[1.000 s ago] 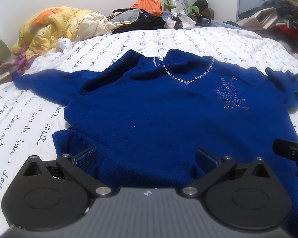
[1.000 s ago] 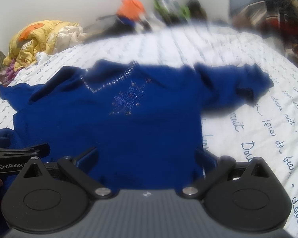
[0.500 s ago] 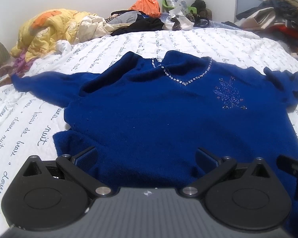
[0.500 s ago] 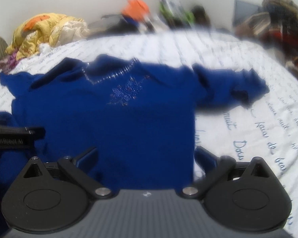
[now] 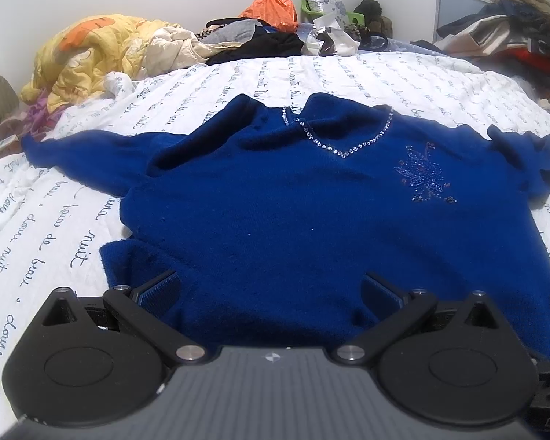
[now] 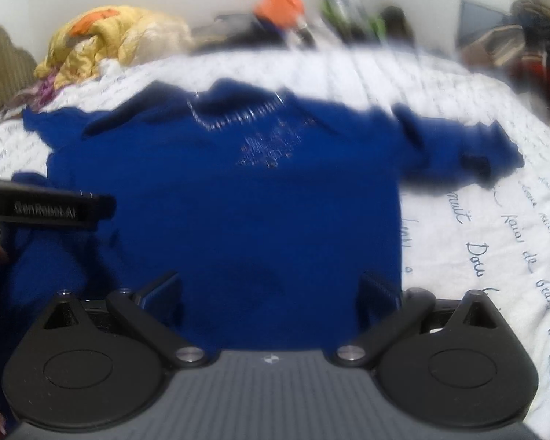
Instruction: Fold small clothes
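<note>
A blue sweater (image 5: 304, 212) with a rhinestone V-neck and a sequin flower lies face up on the white bed, sleeves spread to both sides. My left gripper (image 5: 269, 288) hovers open over the hem near its left corner, nothing between the fingers. In the blurred right wrist view the same blue sweater (image 6: 238, 198) fills the middle, and my right gripper (image 6: 269, 288) stands open above the hem near the right side edge. The left gripper's body (image 6: 47, 209) juts in at the left of that view.
The white bedsheet (image 5: 55, 227) has blue script print. A yellow quilt (image 5: 91, 51) is heaped at the back left, an orange bag (image 5: 271, 9) and dark clothes lie along the headboard, and more clothes (image 5: 513, 36) are piled at the right.
Both grippers have dropped lower and closer to the sweater's hem. The right gripper has slid out of the left wrist view toward the lower right. The sweater has not moved.
</note>
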Demonstrator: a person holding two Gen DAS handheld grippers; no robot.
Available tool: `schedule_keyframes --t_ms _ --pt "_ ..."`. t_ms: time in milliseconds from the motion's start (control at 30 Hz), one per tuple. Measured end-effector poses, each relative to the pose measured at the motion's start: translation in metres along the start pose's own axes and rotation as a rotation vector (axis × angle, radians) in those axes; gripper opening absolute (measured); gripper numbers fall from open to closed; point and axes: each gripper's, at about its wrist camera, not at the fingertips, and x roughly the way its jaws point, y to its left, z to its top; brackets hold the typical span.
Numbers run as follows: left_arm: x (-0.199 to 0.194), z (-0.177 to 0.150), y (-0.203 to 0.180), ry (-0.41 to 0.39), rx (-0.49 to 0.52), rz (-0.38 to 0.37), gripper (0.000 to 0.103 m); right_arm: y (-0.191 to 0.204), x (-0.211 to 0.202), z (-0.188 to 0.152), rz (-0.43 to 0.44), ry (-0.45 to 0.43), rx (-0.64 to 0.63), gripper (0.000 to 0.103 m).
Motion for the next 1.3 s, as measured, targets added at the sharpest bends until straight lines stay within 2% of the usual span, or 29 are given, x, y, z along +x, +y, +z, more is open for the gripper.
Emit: schedule_keyframes --t_ms 100,267,433,533,667,767,867,1000,1200,1300 --pt "0.001 0.0 0.001 0.001 -0.004 0.003 0.103 -0.006 0.0 -0.004 -0.039 -0.007 0.028 0.103" --pt "0.002 0.0 0.001 0.009 -0.012 -0.004 0.103 0.0 -0.001 -0.001 0.028 -0.007 0.043 0.103" --pt "0.0 -0.001 -0.001 0.003 0.0 -0.005 0.103 0.016 0.007 -0.006 0.029 0.004 0.011 0.103" --pt "0.0 0.0 -0.001 0.004 -0.002 -0.005 0.103 0.008 0.0 0.0 0.027 -0.024 0.001 0.103" --pt "0.0 0.001 0.001 0.005 -0.011 -0.007 0.103 -0.018 -0.019 0.011 -0.027 -0.038 -0.04 0.103" --pt "0.0 0.002 0.0 0.006 -0.014 -0.016 0.103 -0.039 -0.037 0.013 -0.108 -0.046 -0.075 0.103" --pt "0.0 0.002 -0.001 0.01 -0.008 -0.023 0.103 -0.051 -0.043 0.01 -0.147 -0.024 -0.117 0.103" --pt "0.001 0.002 -0.004 0.009 0.004 -0.028 0.103 -0.051 -0.037 0.011 -0.094 0.006 -0.116 0.103" --pt "0.002 -0.006 -0.004 -0.017 0.039 -0.001 0.103 -0.028 -0.031 0.033 -0.037 -0.108 -0.151 0.103" --pt "-0.004 -0.016 0.002 -0.066 0.082 0.039 0.103 -0.024 -0.01 0.035 -0.081 -0.086 -0.155 0.103"
